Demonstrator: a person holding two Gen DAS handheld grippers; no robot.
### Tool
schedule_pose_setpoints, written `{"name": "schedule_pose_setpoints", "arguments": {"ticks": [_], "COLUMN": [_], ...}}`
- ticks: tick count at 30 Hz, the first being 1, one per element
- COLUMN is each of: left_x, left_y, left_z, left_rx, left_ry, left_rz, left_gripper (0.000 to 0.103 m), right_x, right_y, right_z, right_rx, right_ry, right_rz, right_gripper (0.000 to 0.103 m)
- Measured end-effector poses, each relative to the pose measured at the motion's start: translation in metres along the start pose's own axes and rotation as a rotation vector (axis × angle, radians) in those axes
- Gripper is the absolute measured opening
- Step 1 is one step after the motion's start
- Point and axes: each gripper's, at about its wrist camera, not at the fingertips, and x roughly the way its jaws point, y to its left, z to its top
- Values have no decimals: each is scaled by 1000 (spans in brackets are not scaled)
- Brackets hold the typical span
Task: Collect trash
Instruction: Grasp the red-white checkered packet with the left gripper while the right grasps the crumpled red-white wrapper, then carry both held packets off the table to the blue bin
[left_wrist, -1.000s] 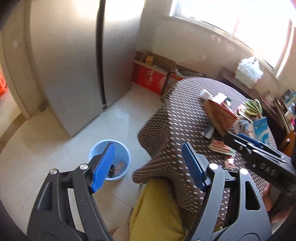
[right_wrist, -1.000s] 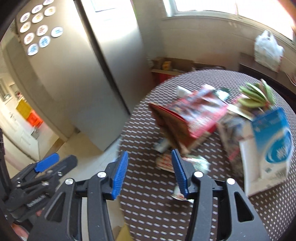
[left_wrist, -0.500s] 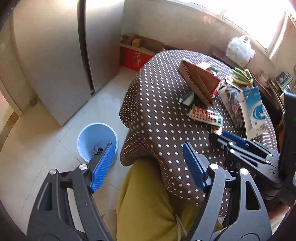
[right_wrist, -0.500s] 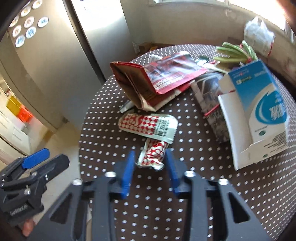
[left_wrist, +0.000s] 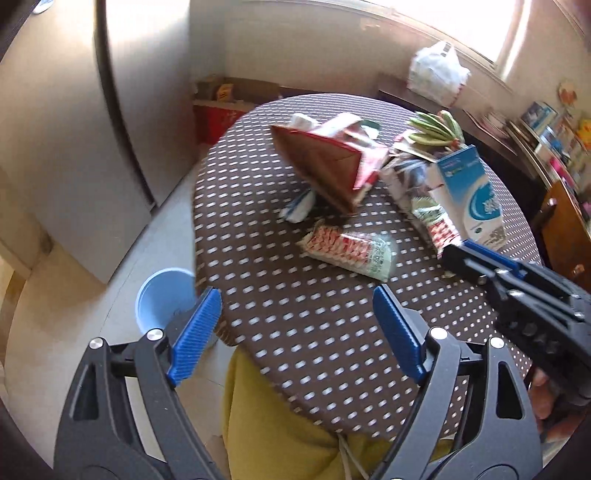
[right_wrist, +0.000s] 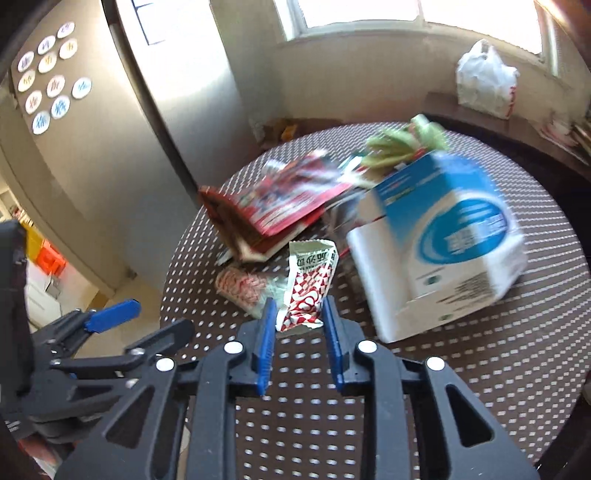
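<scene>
On the brown dotted tablecloth lies a red-and-white snack wrapper. A second red-and-white wrapper stands up on end between the pads of my right gripper. Those jaws are still closing and pinch its lower edge. The left wrist view shows this wrapper rising from the tip of the right gripper. My left gripper hovers over the table's near edge, its jaws opening with nothing between them. A blue bin stands on the floor to the left of the table.
Behind the wrappers lie a red paper bag, a blue-and-white carton, green bananas and a small crumpled wrapper. A fridge stands at the left. A person's yellow trousers press against the table edge.
The left view swung from the bin and floor onto the table, and its jaws widened. The right gripper moved in over a wrapper, narrowed around it and tipped it upright.
</scene>
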Motion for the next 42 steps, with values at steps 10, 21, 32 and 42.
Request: {"name": "schedule_pose_setpoints", "arguments": {"ticks": [10,21,32,42], "left_x": [51,61,42,13], "left_y": [-36,-55,-43,-9], "left_z": [17,21,8,-2], "left_rx": [50,136,110,43], "left_ry": [76,80,86,41], "left_rz": [6,82,99,124], "left_gripper": [87,69,67,67], "right_x": [-17,-10,-13,-10], "right_y": [-51,-71,-64,-22], "right_z": [10,11,12,15], "right_rx": [93,123,109,27], "right_ry": [-36,-21,-33,-30], "right_rz": [-60,-58,-43,20], "right_gripper": [25,25,25,25]}}
